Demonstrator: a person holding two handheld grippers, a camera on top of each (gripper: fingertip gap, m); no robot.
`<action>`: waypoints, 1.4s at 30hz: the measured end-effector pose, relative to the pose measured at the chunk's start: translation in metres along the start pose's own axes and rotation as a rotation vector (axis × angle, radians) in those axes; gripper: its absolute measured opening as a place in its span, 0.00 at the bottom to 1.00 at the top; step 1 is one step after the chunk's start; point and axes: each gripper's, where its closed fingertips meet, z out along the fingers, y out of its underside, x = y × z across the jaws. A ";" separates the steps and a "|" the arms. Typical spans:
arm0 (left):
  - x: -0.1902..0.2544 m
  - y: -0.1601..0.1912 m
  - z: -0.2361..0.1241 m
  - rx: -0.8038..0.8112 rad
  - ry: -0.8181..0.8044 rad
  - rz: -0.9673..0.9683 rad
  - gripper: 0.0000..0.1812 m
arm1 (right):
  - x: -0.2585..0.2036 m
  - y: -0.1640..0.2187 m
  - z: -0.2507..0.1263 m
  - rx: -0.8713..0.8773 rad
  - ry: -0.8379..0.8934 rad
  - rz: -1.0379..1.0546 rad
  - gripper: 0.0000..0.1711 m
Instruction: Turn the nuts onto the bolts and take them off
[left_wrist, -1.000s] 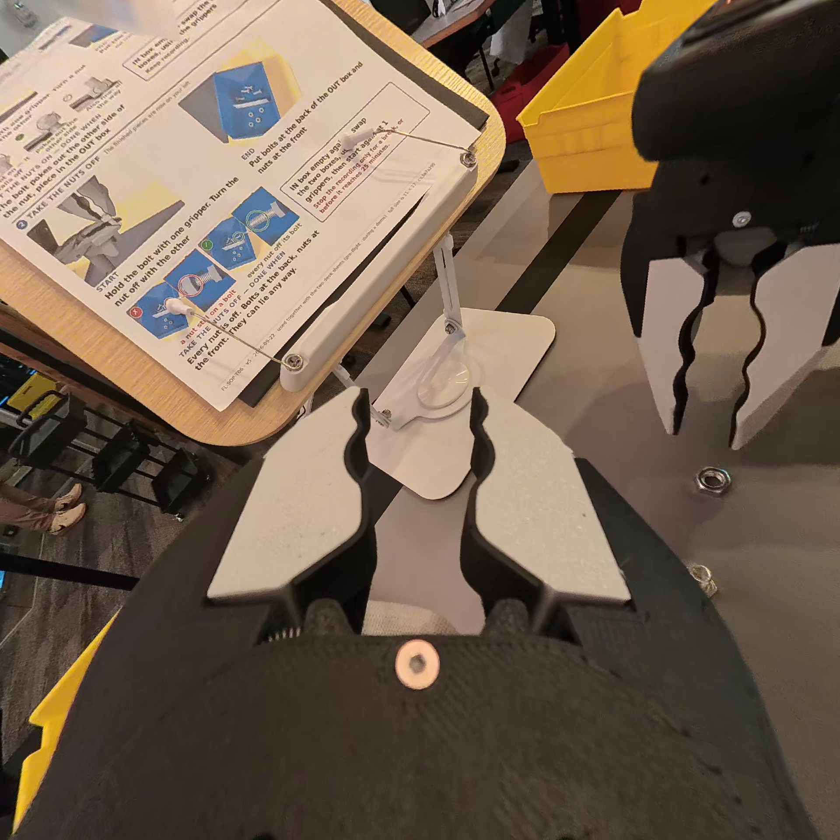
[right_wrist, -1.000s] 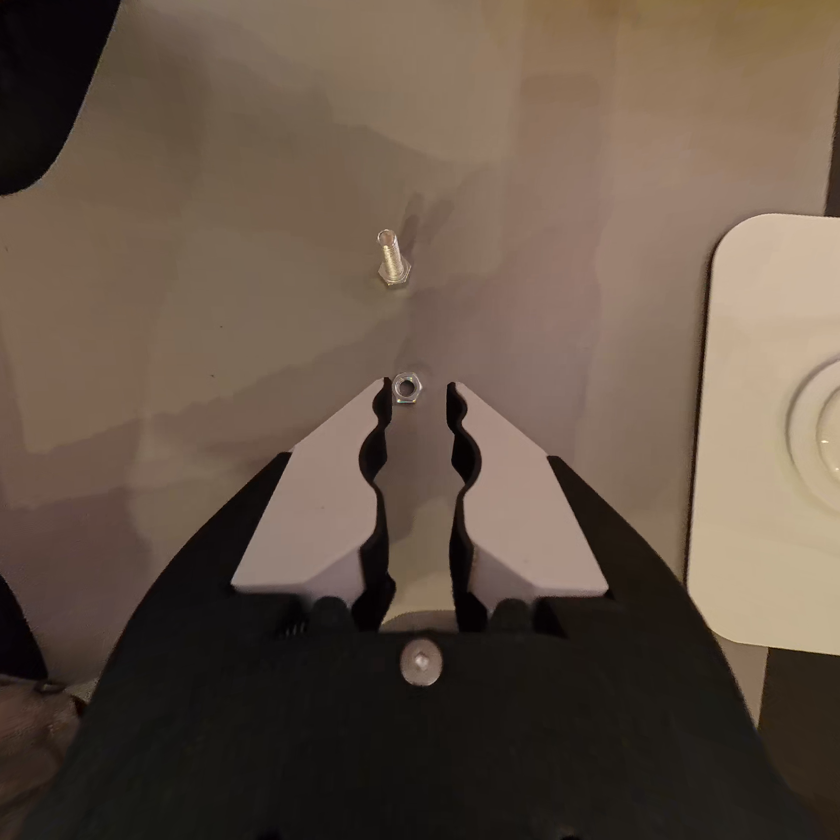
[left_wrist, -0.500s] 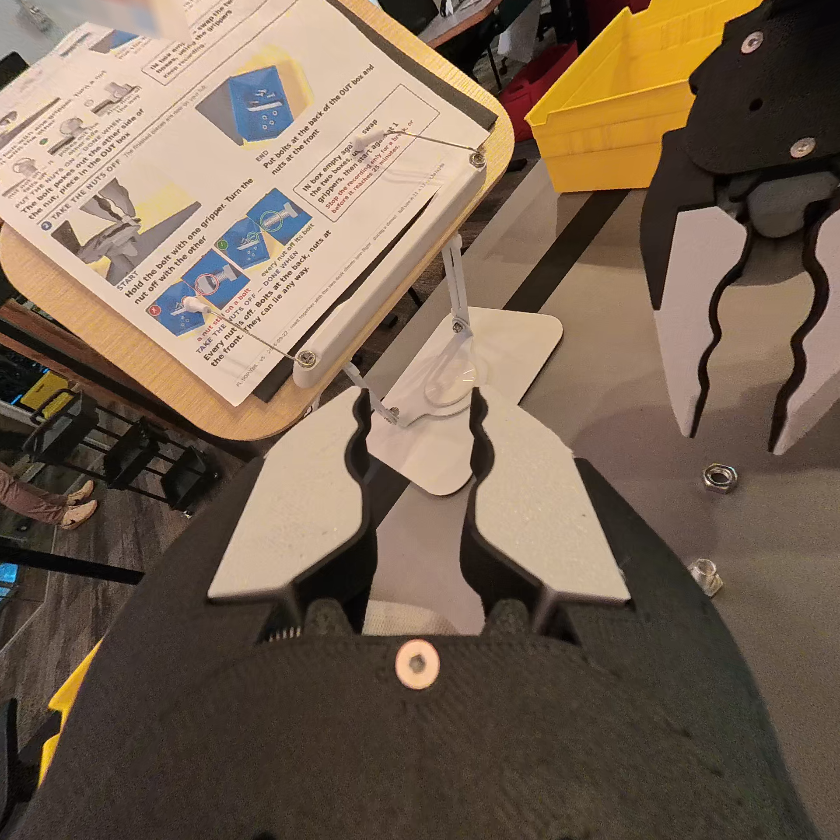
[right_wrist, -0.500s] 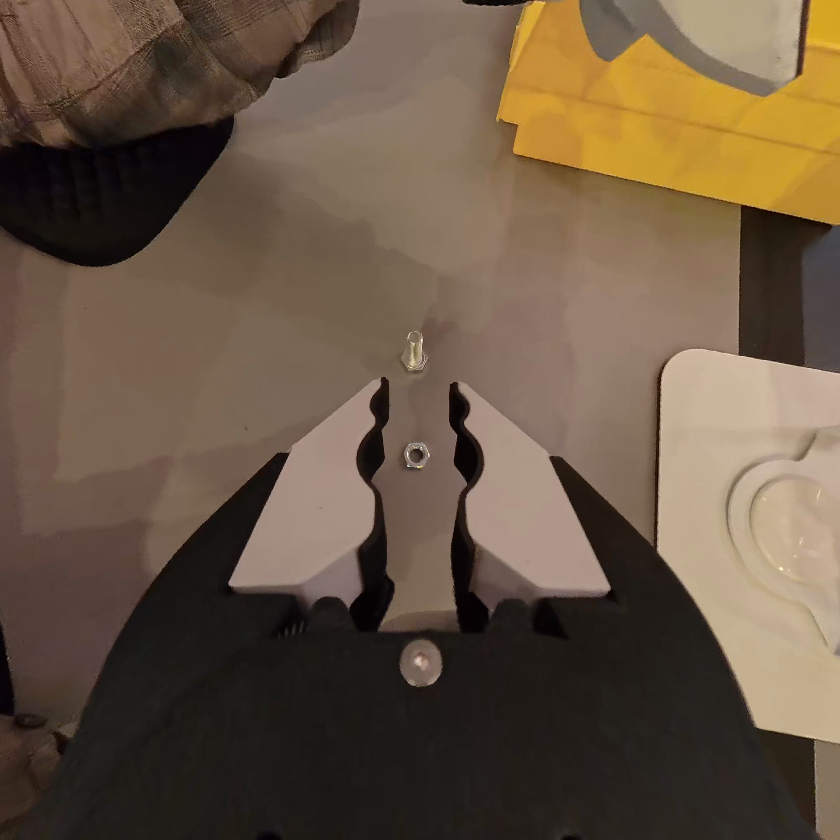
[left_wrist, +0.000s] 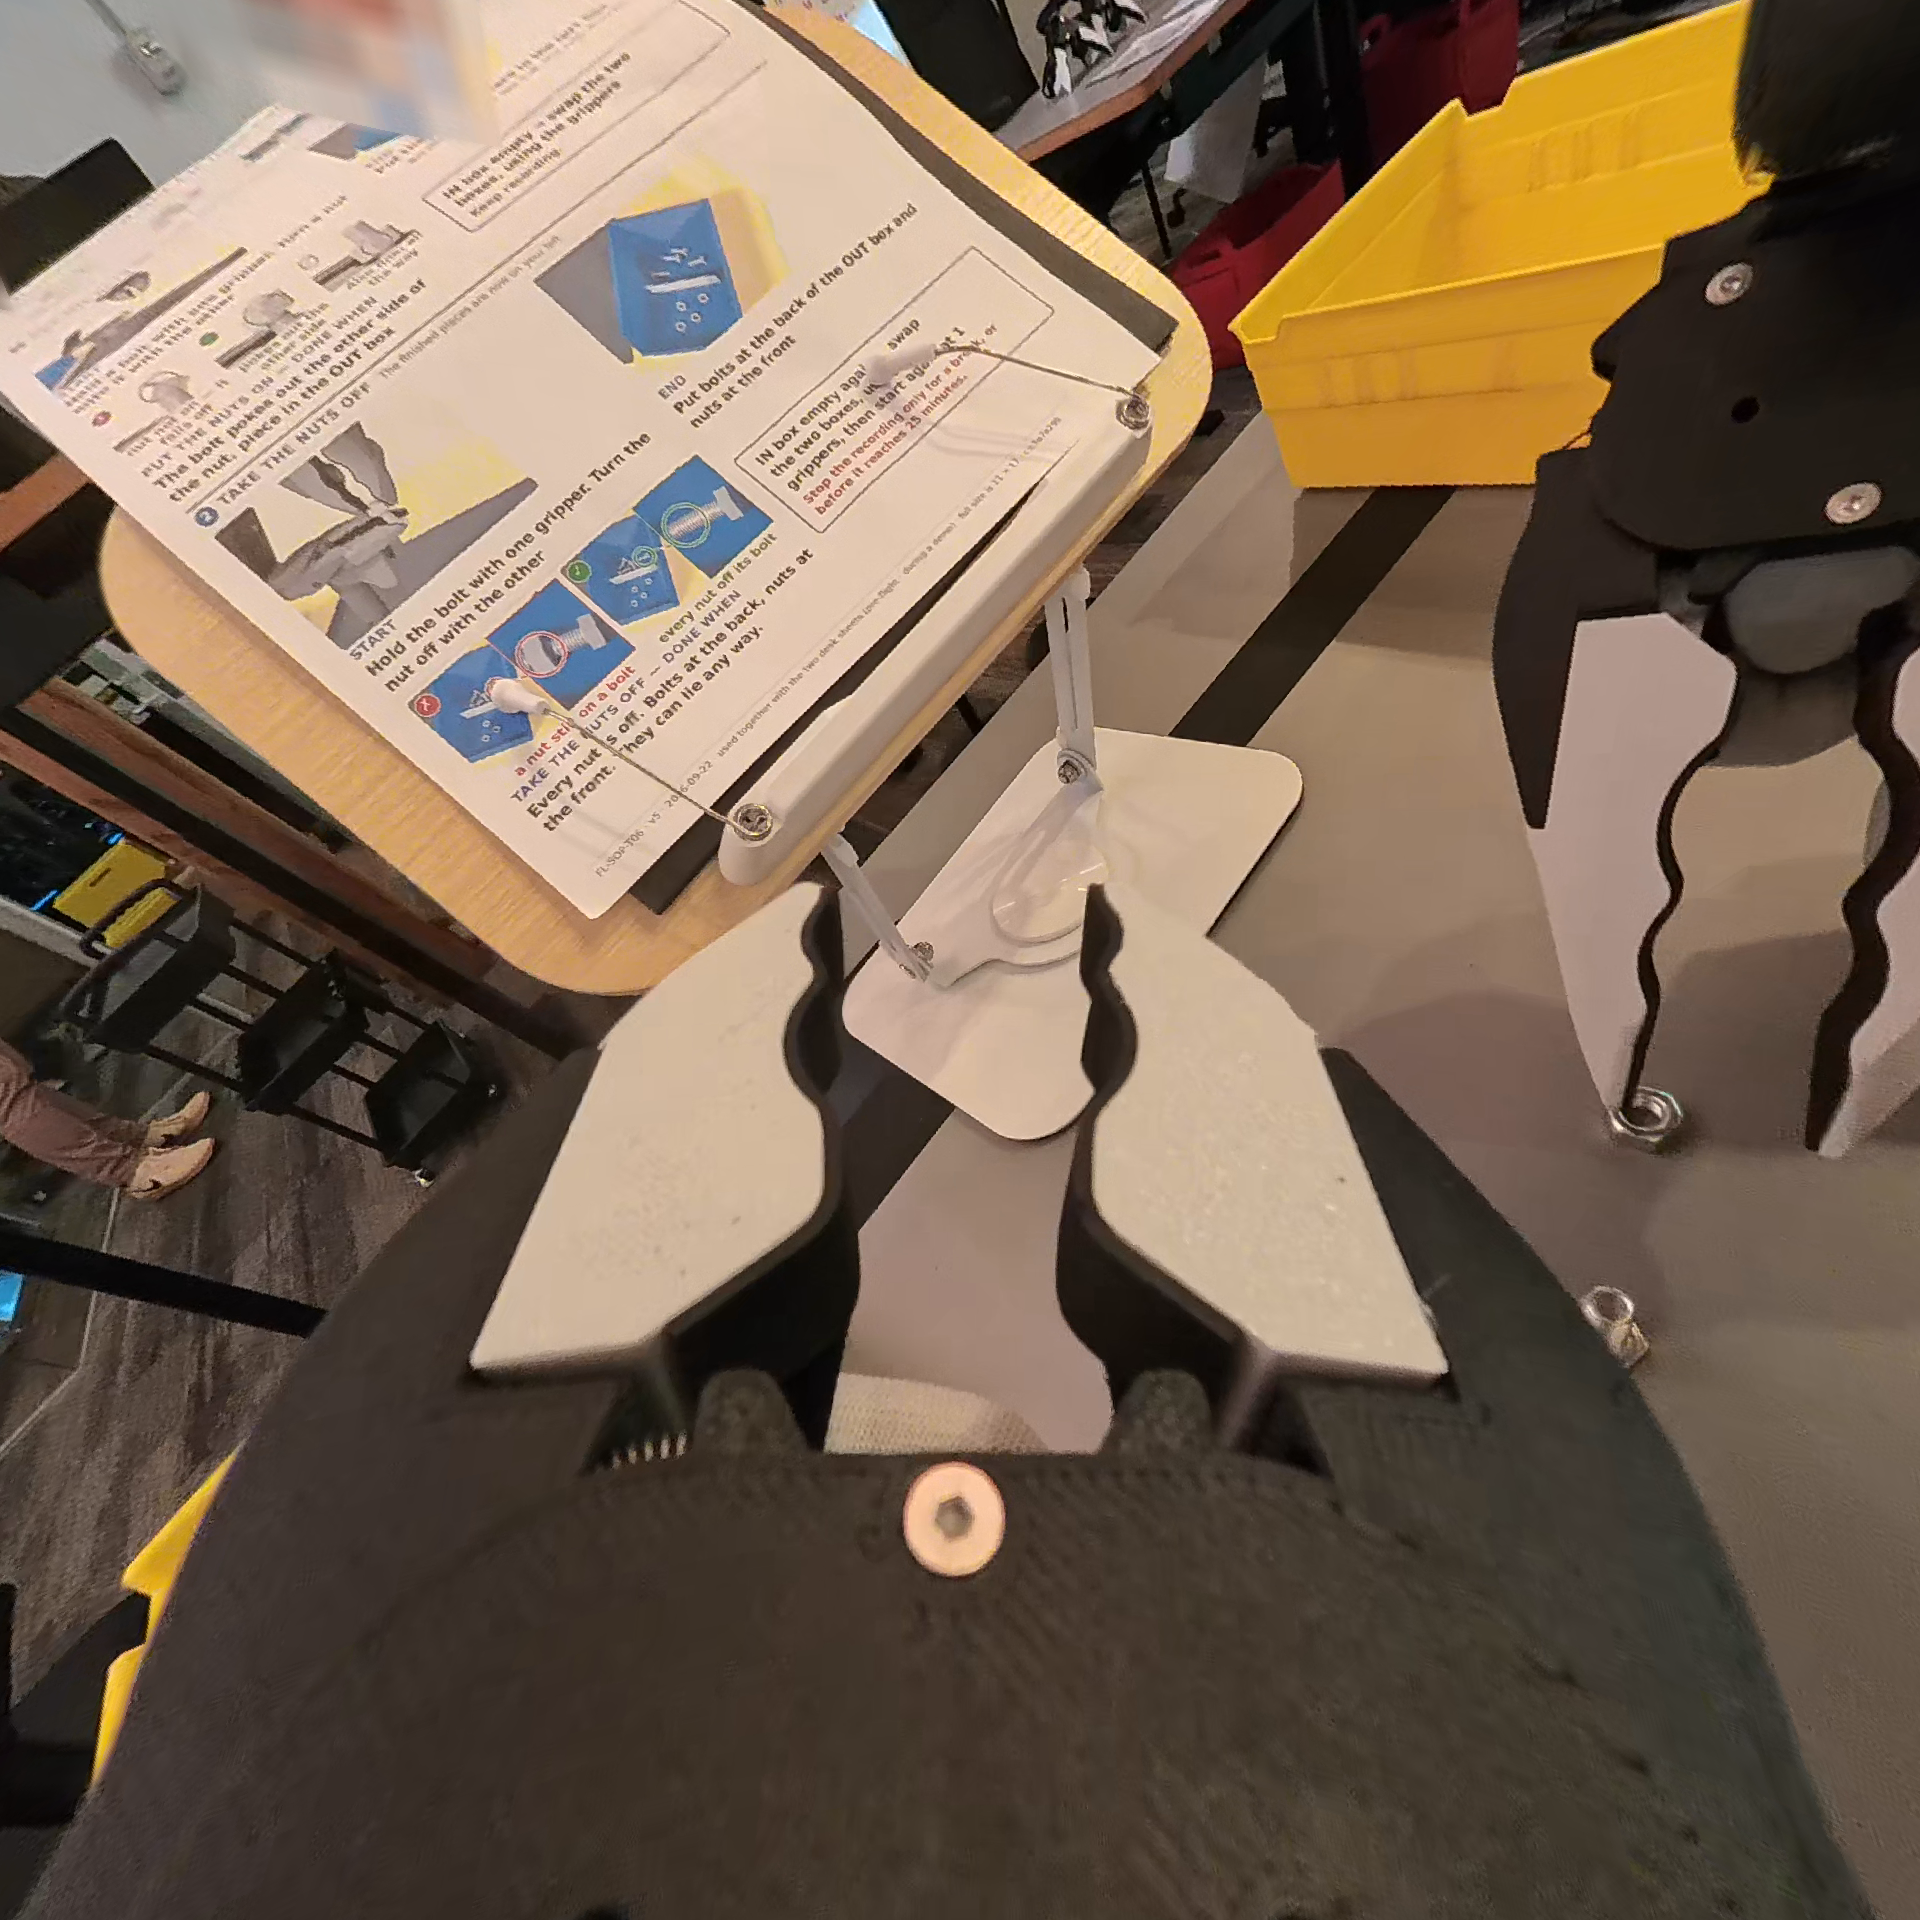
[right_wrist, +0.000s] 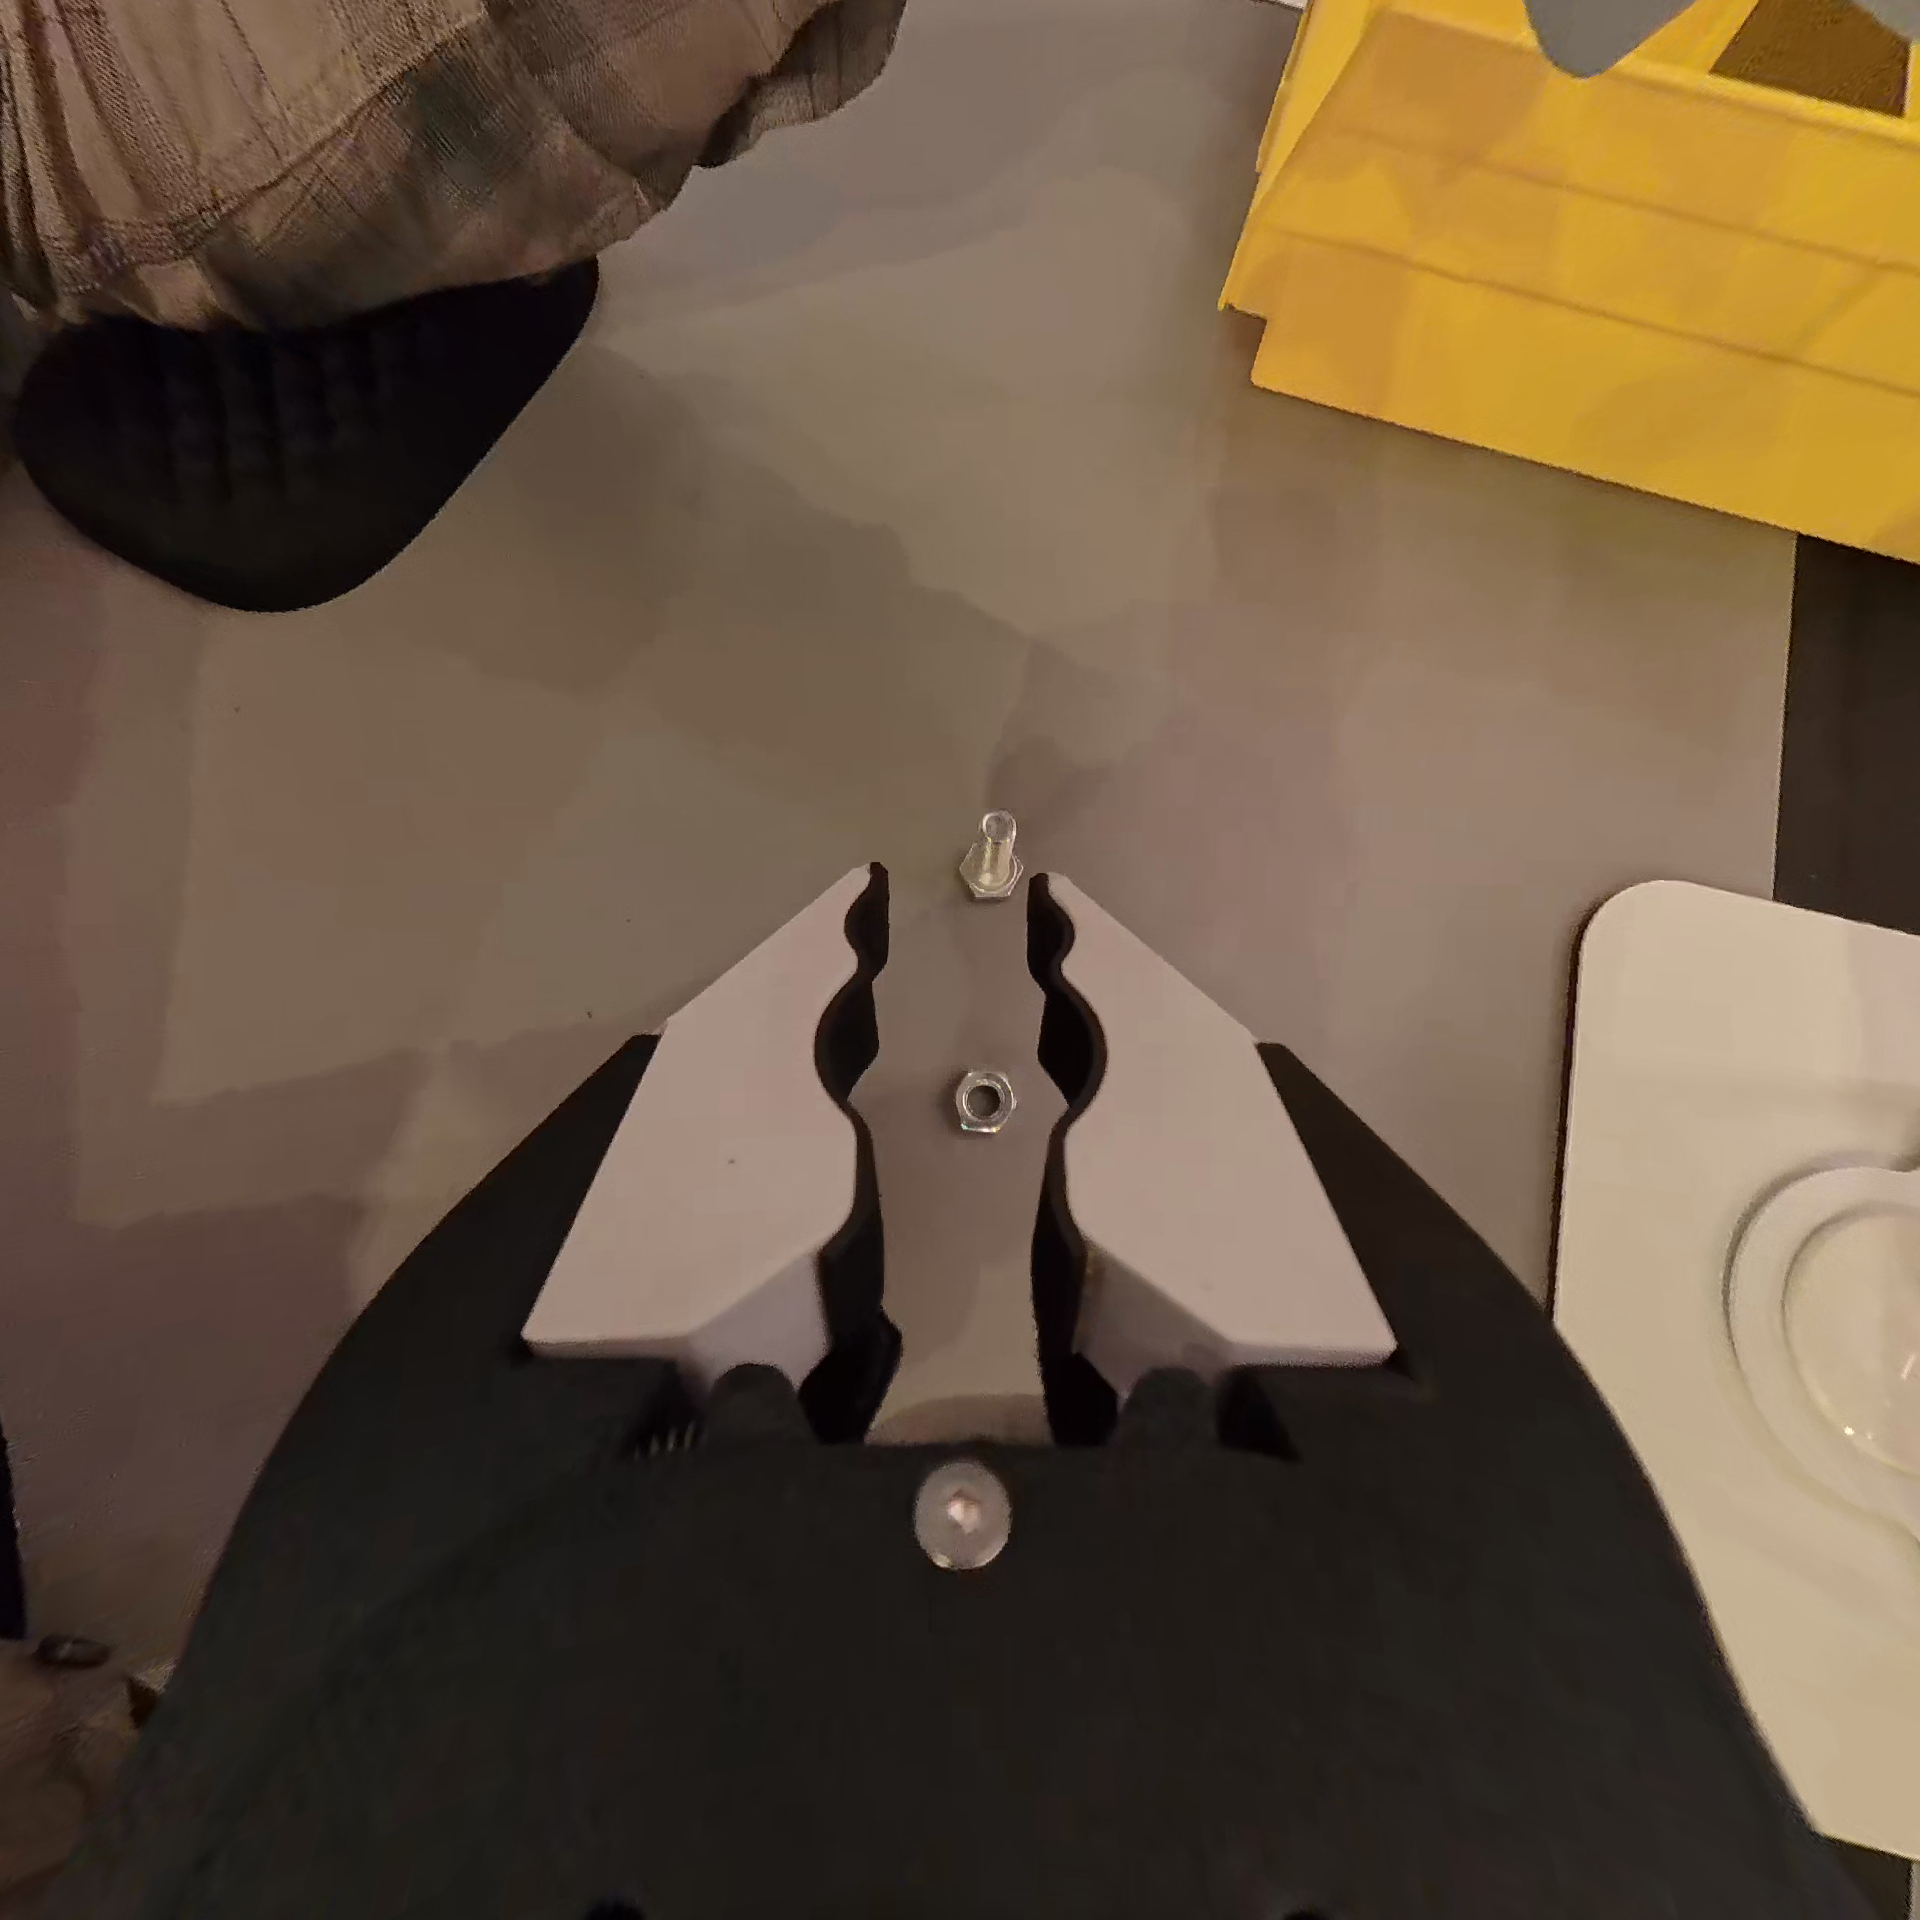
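- Both jaws of my right gripper (right_wrist: 958, 883) stand apart, straddling the nut (right_wrist: 985, 1101) on the table (right_wrist: 623, 831).
- The bolt (right_wrist: 990, 859) stands just past its fingertips.
- My left gripper (left_wrist: 961, 935) gapes, holding nothing.

One nut (right_wrist: 985, 1101) and one bolt (right_wrist: 990, 871) lay on the table (right_wrist: 623, 831), and two grippers, left (left_wrist: 958, 935) and right (right_wrist: 958, 881), were in view. In the left wrist view two yellow bins showed, one (left_wrist: 1455, 312) beyond the table and the corner of another (left_wrist: 156, 1621) at the lower left. There was also one stand (left_wrist: 1143, 821) bearing one sheet (left_wrist: 582, 436).
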 end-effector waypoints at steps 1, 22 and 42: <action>0.000 -0.001 -0.001 0.005 -0.001 -0.003 0.25 | -0.001 -0.002 0.000 0.007 -0.003 -0.003 0.15; 0.000 0.000 -0.001 0.002 0.004 0.000 0.26 | -0.004 -0.002 0.005 0.004 -0.021 -0.009 0.16; -0.002 0.003 -0.001 -0.004 -0.002 -0.007 0.30 | -0.010 -0.009 0.025 0.029 -0.060 -0.054 0.27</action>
